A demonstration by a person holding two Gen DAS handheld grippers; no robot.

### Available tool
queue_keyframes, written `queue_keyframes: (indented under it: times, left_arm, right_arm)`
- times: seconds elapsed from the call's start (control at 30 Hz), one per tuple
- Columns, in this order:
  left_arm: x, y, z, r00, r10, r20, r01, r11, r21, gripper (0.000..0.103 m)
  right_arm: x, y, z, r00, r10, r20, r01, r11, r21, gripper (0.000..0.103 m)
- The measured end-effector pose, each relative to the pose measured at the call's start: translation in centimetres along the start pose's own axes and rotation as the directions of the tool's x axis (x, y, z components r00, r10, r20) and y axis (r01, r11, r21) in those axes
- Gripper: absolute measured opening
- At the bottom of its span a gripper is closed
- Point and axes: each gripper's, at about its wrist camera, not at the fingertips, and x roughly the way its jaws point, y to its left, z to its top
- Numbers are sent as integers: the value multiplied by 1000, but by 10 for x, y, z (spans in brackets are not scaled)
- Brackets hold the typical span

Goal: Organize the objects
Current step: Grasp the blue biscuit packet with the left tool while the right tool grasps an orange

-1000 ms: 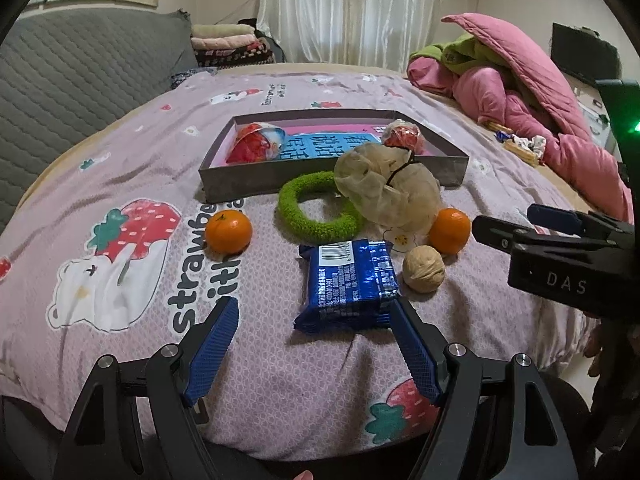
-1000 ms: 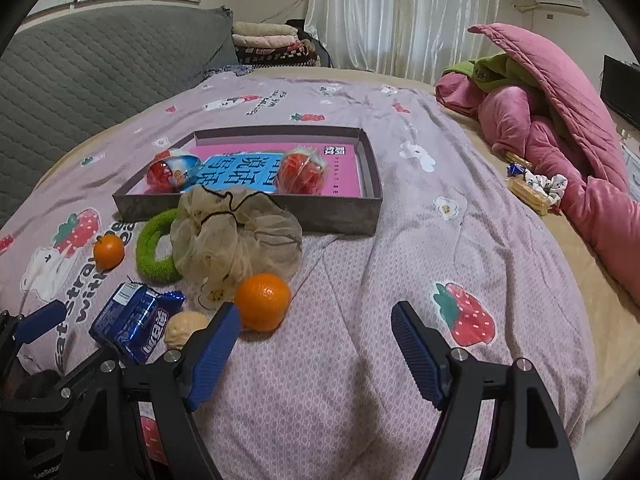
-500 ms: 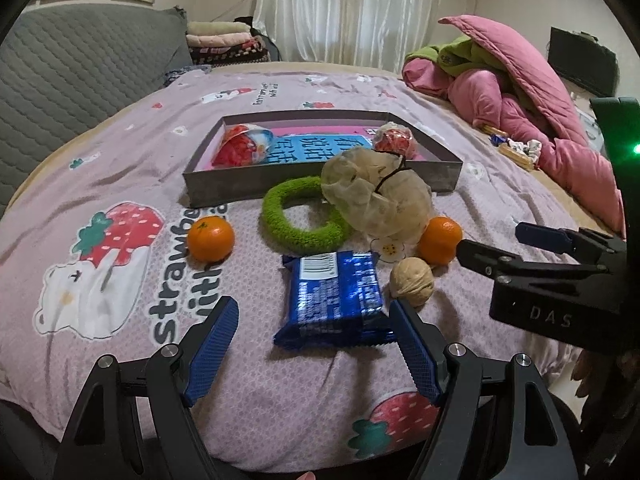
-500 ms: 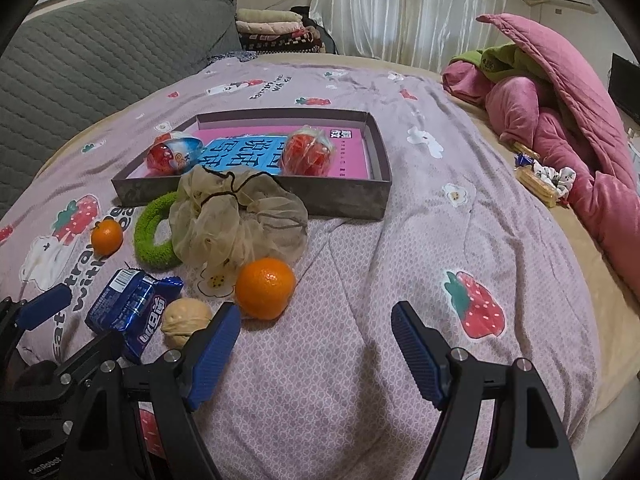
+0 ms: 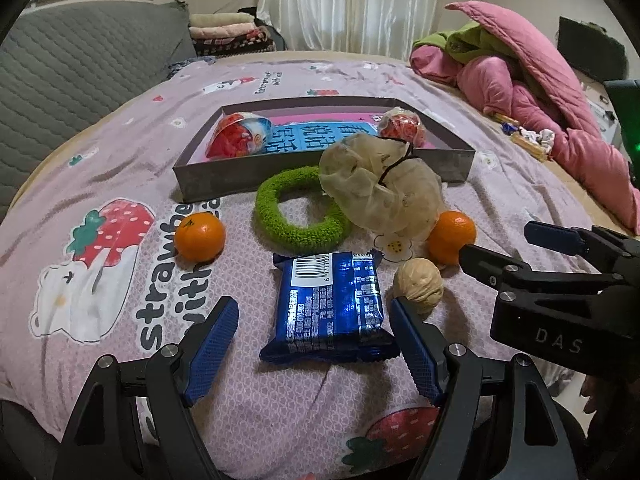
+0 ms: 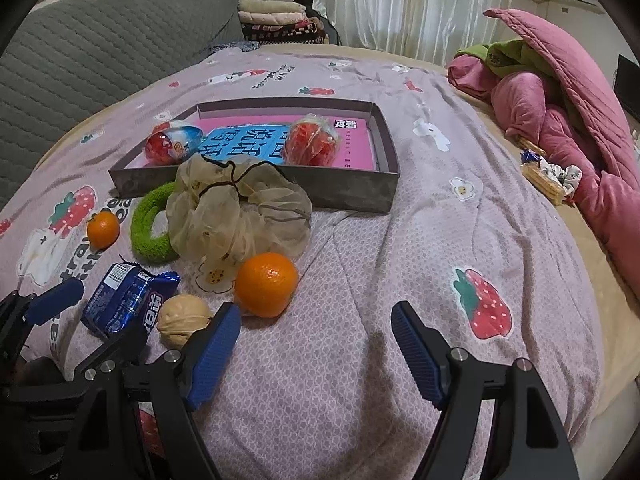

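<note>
On the bed, a blue snack packet (image 5: 332,304) lies between the open fingers of my left gripper (image 5: 314,312). A walnut (image 5: 418,285) sits just right of it, an orange (image 5: 452,236) behind that, and another orange (image 5: 200,236) to the left. A green ring (image 5: 298,216) and a beige mesh scrunchie (image 5: 380,186) lie before a grey tray (image 5: 320,178) holding two wrapped red items. My right gripper (image 6: 316,326) is open and empty, with the near orange (image 6: 266,284) and the walnut (image 6: 184,318) just ahead-left of it.
A pile of pink and green bedding (image 6: 560,92) lies at the right. A grey quilted headboard (image 6: 100,52) stands at the left. Folded towels (image 6: 276,16) are stacked at the back. Small wrappers (image 6: 552,176) lie near the bed's right edge.
My left gripper has moved forward, so the blue packet now lies between its fingers. My right gripper has moved forward toward the near orange and walnut. Both stay open.
</note>
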Motion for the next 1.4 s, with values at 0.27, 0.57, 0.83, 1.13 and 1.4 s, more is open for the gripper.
queue_keyframes:
  times: [0.27, 0.57, 0.83, 1.13, 1.4]
  left_arm:
    - [7, 5, 2, 1000, -18, -23, 17, 999, -32, 79]
    - [14, 6, 5, 999, -24, -34, 23, 999, -44, 79]
    - [23, 12, 8, 998, -30, -47, 27, 997, -67, 79]
    - [30, 14, 11, 999, -19, -47, 15, 997, -75, 79]
    - [33, 12, 11, 999, -14, -48, 12, 999, -51, 79]
  right_arm:
    - [17, -2, 7, 998, 41, -51, -41, 999, -5, 77]
    - [25, 7, 13, 994, 79, -70, -81, 996, -30, 75]
    - [34, 13, 20, 988, 121, -91, -126, 991, -49, 57]
    - [39, 16, 23, 984, 151, -95, -157, 986, -55, 39]
    - [31, 11, 20, 986, 151, -72, -154, 987, -42, 39]
